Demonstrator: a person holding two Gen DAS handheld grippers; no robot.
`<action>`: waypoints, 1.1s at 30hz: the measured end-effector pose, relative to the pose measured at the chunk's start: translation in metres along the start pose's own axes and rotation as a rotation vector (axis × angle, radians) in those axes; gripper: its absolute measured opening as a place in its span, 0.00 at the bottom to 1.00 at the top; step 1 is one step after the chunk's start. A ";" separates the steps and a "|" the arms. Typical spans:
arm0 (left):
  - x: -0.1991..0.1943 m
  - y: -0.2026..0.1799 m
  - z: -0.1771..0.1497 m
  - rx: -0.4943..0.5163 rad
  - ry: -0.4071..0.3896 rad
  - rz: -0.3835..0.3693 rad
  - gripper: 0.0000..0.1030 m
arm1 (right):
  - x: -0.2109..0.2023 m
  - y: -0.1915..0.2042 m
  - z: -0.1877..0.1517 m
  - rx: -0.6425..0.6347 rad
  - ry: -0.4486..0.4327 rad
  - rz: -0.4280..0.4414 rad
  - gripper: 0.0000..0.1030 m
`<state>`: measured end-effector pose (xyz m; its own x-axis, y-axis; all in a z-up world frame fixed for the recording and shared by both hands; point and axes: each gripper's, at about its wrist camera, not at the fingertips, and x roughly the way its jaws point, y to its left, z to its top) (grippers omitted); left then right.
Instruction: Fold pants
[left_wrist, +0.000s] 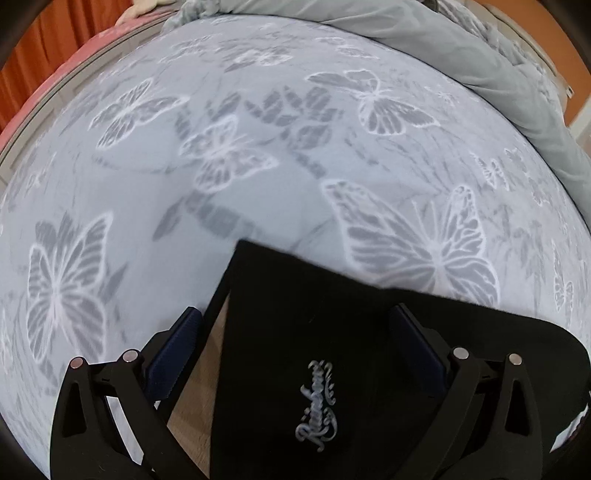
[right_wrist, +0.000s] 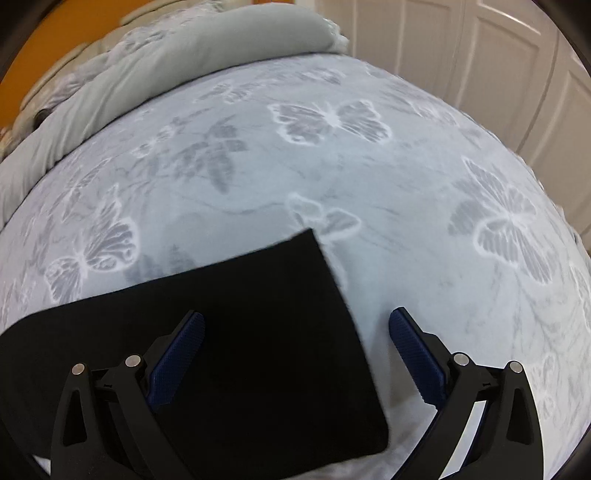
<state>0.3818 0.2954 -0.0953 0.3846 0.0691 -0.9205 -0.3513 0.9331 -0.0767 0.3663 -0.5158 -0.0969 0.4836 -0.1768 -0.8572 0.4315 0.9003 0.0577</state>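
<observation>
Nearest our left wrist camera sits the left gripper (left_wrist: 295, 332), its blue-padded fingers (left_wrist: 177, 354) spread wide with the black pants (left_wrist: 314, 332) lying between them – jaws apart, nothing pinched. A silver script logo (left_wrist: 317, 406) shows on the cloth at about 6 o'clock. One corner of the pants reaches up toward 12 o'clock onto the butterfly-print bedsheet (left_wrist: 184, 147). A grey blanket (left_wrist: 480, 55) is bunched along the bed's far edge, from 12 to 2 o'clock.

In our right wrist view the right gripper (right_wrist: 295, 332) also stands open. The pants (right_wrist: 258, 332) fill the gap from the left finger across to about the middle – the right finger (right_wrist: 410, 343) hangs over the bare bedsheet (right_wrist: 424, 184). The blanket (right_wrist: 166, 74) lies at 11 o'clock, white panelled doors (right_wrist: 498, 55) at 1 o'clock.
</observation>
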 end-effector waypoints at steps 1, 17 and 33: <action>0.000 0.000 0.001 0.003 -0.002 -0.005 0.92 | -0.001 0.003 0.000 -0.010 -0.002 0.015 0.75; -0.193 0.019 -0.066 0.135 -0.214 -0.322 0.19 | -0.200 -0.015 -0.045 -0.111 -0.274 0.253 0.09; -0.187 0.143 -0.269 -0.071 -0.098 -0.367 0.81 | -0.190 -0.124 -0.225 -0.050 -0.094 0.186 0.41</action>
<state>0.0296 0.3213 -0.0378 0.5742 -0.2280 -0.7863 -0.2324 0.8755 -0.4236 0.0498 -0.5042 -0.0557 0.6215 -0.0399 -0.7824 0.2908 0.9391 0.1831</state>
